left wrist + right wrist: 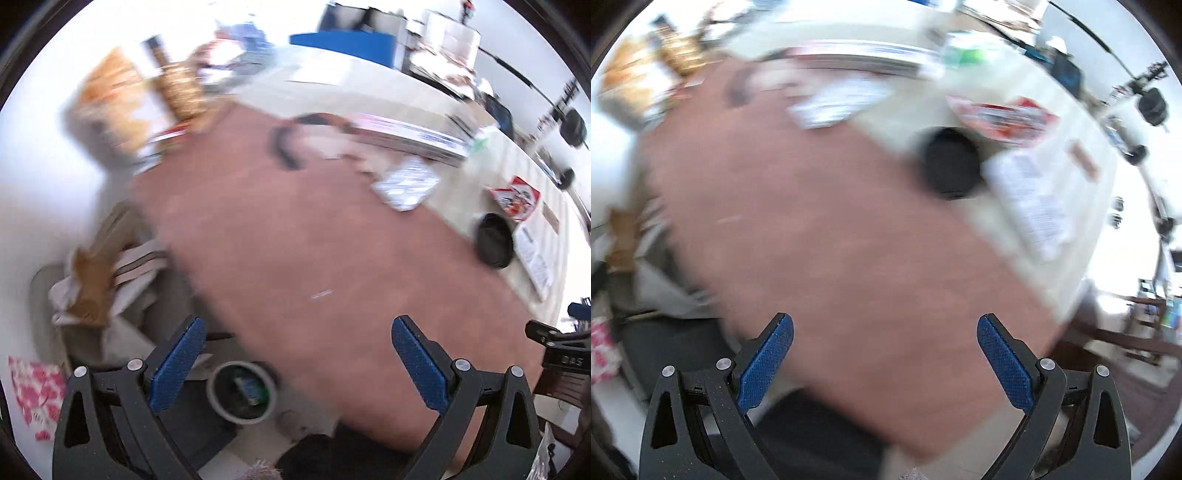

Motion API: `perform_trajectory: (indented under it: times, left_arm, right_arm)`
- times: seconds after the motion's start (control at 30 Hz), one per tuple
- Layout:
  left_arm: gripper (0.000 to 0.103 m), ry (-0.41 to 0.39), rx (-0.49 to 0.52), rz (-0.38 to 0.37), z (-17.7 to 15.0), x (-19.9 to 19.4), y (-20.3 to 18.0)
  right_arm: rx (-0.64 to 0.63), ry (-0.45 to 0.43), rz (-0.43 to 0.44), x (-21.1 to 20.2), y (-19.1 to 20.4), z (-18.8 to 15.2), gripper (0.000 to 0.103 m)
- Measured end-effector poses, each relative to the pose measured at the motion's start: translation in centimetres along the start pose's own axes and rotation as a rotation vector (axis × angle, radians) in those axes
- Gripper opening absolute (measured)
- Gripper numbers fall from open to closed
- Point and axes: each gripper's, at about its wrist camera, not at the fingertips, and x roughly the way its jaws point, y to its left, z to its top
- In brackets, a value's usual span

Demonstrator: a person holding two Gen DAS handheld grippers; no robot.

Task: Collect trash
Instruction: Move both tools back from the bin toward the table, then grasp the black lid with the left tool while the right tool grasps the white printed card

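Both views are blurred by motion. My left gripper (299,336) is open and holds nothing, above the near edge of a reddish-brown mat (295,229) on the table. A grey round bin (242,393) with something inside stands on the floor below, near its left finger. A silvery crumpled wrapper (406,182) lies at the mat's far right edge, and a red-and-white wrapper (515,197) lies further right. My right gripper (885,334) is open and bare over the mat (831,229). Ahead lie the silvery wrapper (838,101) and the red wrapper (1004,118).
A black round bowl (495,240) (951,162) sits at the mat's right edge beside a printed sheet (1030,199). A stack of books (410,134) lies at the back. Boxes and bags (118,99) crowd the far left. A chair with paper bags (99,280) stands at left.
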Motion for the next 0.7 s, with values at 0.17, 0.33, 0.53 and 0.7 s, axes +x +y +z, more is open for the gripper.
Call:
perform_trajectory:
  times: [0.17,0.33,0.53,0.7]
  left_arm:
    - [0.103,0.127,0.081,-0.042,4.3,6.3,-11.2]
    - [0.103,0.237,0.123,-0.045,5.6,10.6,-17.1]
    - [0.103,0.28,0.142,-0.09,7.5,12.5,-20.3]
    - [0.103,0.316,0.169,-0.15,9.1,13.6,-23.4]
  right_arm:
    - [-0.077,0.128,-0.096,8.1,-8.1,5.8,0.101]
    - [-0.199,0.185,-0.088,13.2,-9.6,9.2,0.103]
    - [-0.008,0.176,0.089,13.1,-13.4,9.7,0.088]
    - [0.45,0.208,0.235,13.1,-19.7,6.7,0.088]
